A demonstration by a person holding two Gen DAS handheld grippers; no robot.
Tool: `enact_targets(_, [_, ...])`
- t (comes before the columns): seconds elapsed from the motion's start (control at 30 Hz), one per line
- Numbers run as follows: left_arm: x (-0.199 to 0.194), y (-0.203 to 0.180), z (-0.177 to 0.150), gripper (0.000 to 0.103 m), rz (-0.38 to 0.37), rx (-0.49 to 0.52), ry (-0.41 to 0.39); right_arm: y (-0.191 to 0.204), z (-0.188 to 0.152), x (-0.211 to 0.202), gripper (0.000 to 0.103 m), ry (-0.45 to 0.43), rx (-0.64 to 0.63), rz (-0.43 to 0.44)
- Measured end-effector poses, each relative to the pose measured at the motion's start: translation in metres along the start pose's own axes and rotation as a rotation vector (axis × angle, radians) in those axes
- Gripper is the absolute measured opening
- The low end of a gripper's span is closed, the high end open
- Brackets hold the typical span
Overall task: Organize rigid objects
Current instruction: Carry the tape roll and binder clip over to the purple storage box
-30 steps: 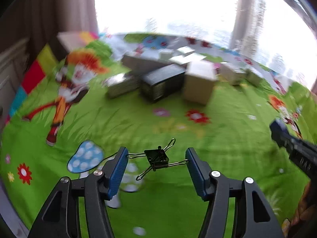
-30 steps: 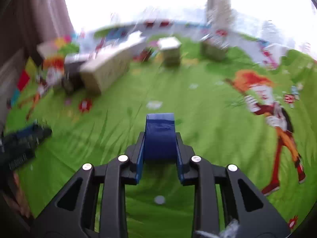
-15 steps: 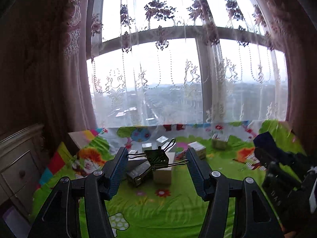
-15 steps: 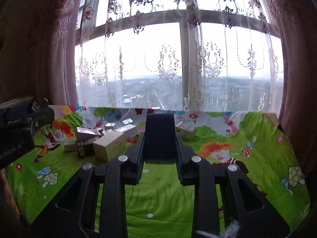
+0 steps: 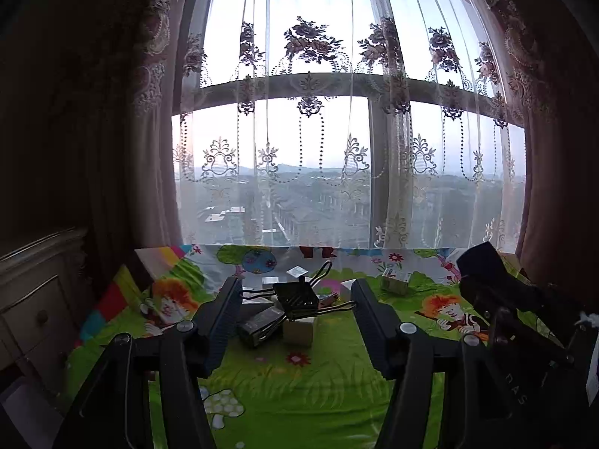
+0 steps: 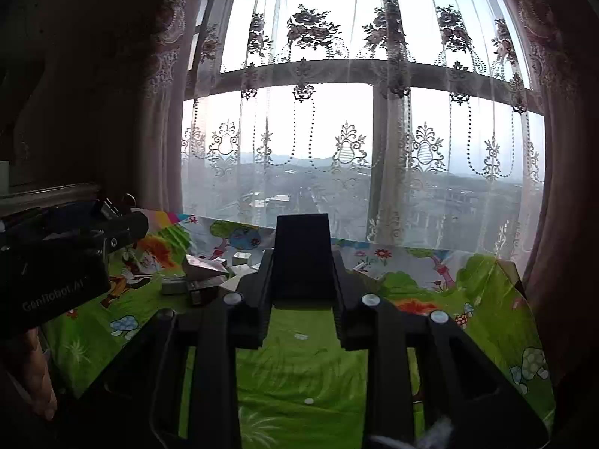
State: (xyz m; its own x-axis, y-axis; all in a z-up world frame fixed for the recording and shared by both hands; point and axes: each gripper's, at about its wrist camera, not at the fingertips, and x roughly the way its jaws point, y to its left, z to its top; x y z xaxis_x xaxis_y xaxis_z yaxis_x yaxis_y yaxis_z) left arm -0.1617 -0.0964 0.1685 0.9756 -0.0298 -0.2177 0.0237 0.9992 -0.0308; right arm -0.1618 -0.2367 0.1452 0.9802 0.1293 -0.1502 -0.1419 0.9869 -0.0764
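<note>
A black binder clip point(image 5: 295, 296) hangs above the mat with its wire handles spread. My left gripper point(image 5: 295, 288) is shut on it, the pads pressing on the handle tips. The same gripper point(image 6: 123, 220) also shows at the left of the right wrist view. My right gripper point(image 6: 302, 258) is shut on a dark blue block point(image 6: 302, 237) that sticks up past its fingertips. The block point(image 5: 483, 262) is at the right of the left wrist view. Both grippers point almost level, over the green cartoon mat point(image 5: 299, 393).
Several small boxes lie clustered mid-mat: a beige box point(image 5: 298, 331), a dark box point(image 5: 260, 323) and a small box point(image 5: 395, 285) further right. A pale dresser point(image 5: 33, 299) stands left. A lace curtain point(image 5: 310, 149) covers the window behind. A hand point(image 6: 37, 374) holds the left gripper.
Both grippers have risen and tipped up from looking down at the mat to facing the window. The clip and the blue block stayed in their grips.
</note>
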Motion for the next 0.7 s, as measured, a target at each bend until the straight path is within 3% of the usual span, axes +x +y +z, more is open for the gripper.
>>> enact_targets(0.17, [-0.015,0.032,-0.012,0.061,0.043,-0.047,0.047,0.034,0.001,-0.006,0.031,0.019,-0.061,0.143])
enact_targets(0.4, [-0.027,0.081,-0.036,0.061,0.159,-0.085,0.147,0.089,0.001,-0.001,0.031,0.086,-0.117,0.369])
enact_targets(0.7, [-0.058,0.137,-0.042,0.061,0.312,-0.106,0.22,0.151,0.015,0.009,0.031,0.184,-0.171,0.634])
